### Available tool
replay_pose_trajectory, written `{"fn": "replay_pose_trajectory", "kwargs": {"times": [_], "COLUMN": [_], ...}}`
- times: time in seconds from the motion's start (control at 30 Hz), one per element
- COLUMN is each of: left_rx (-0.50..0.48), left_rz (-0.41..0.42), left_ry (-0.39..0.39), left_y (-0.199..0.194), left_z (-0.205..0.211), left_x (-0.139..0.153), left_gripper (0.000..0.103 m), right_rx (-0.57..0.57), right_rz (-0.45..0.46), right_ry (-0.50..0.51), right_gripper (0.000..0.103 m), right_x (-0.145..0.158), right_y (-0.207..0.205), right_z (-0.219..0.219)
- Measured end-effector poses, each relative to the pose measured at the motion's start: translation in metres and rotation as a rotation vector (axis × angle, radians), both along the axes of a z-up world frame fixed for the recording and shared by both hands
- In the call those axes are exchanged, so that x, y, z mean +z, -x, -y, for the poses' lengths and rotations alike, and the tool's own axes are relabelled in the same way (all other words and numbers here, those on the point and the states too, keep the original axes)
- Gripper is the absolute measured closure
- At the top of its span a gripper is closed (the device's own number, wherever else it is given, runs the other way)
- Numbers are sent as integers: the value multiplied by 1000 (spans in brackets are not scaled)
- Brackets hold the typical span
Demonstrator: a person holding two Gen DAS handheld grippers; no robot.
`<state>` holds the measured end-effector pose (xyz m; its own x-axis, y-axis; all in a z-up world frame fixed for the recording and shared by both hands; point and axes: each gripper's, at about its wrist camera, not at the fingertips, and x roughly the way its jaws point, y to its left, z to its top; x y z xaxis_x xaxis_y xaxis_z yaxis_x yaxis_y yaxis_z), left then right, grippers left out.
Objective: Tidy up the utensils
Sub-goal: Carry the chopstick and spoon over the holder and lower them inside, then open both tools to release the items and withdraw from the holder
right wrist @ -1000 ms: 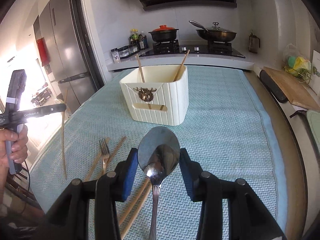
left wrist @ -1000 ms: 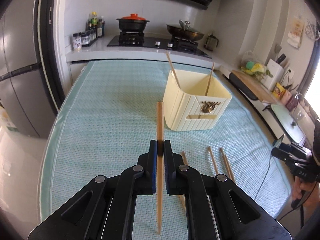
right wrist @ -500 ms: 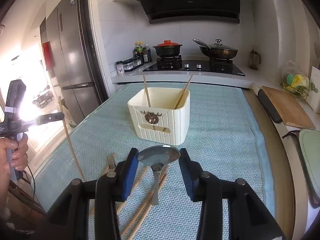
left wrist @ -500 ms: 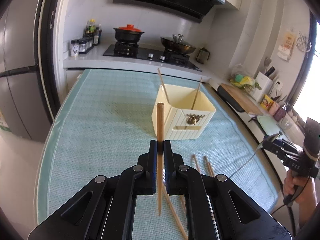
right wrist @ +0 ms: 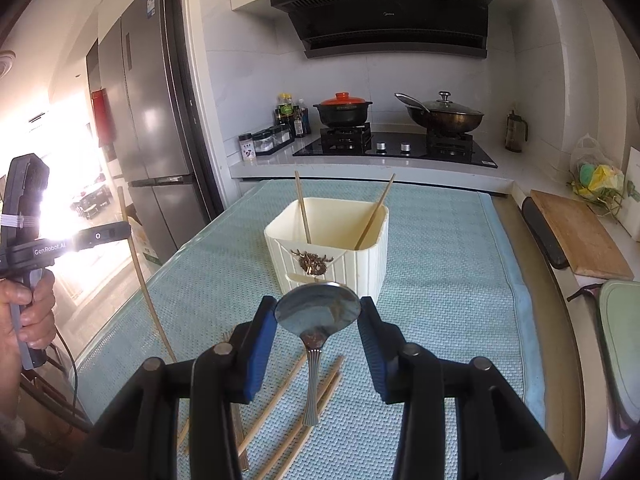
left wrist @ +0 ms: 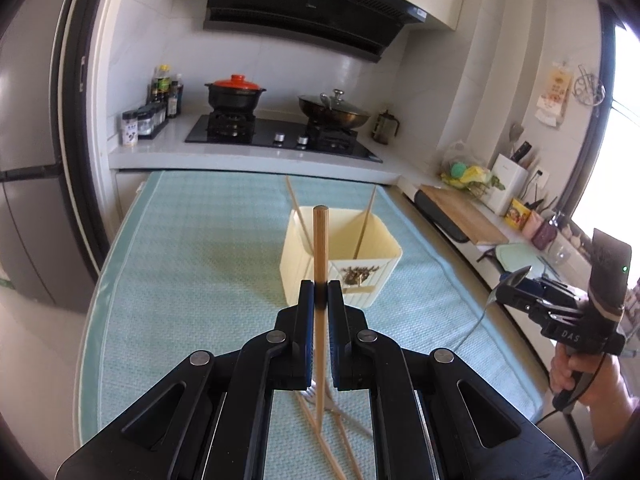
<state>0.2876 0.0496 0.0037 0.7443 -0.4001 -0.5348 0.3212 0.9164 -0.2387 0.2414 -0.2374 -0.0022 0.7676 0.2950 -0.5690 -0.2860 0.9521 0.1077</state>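
Left gripper (left wrist: 321, 294) clamps chopstick (left wrist: 320, 248) | right gripper (right wrist: 318, 314) pinches spoon (right wrist: 318, 307) by bowl edges | risk: may twist free above holder (right wrist: 340, 258)

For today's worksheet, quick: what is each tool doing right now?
Left tool: shut on a chopstick, held upright.
Right tool: shut on a spoon, gripped by its bowl.

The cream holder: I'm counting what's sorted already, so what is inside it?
Two chopsticks lean inside the holder, against opposite sides. Its front wall hides the bottom, so anything lying low can't be seen.
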Motion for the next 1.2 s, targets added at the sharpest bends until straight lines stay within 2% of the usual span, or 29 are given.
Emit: {"fn": "replay_pose_trajectory", "kwargs": {"times": [0.33, 0.67, 0.83, 1.03, 1.2], "left_rx": [-33, -13, -4, -18, -29], "left_rz": [116, 152, 179, 153, 67], "left_ry": [5, -4, 4, 18, 19], "left_y": [-37, -92, -123, -163, -192], "left_z": [19, 33, 45, 64, 80], "left_x": [68, 104, 119, 106, 62], "left_gripper": [99, 99, 99, 99, 99], "right_rx": [-15, -12, 0, 15, 28], "right_rz": [24, 42, 82, 117, 62], "right_ry": [-33, -34, -32, -39, -17], "right_gripper": [61, 61, 61, 61, 61], "right_x": [54, 86, 106, 116, 86], "right_y": [-58, -112, -141, -175, -205], "right_z": [-2, -9, -16, -24, -32]}}
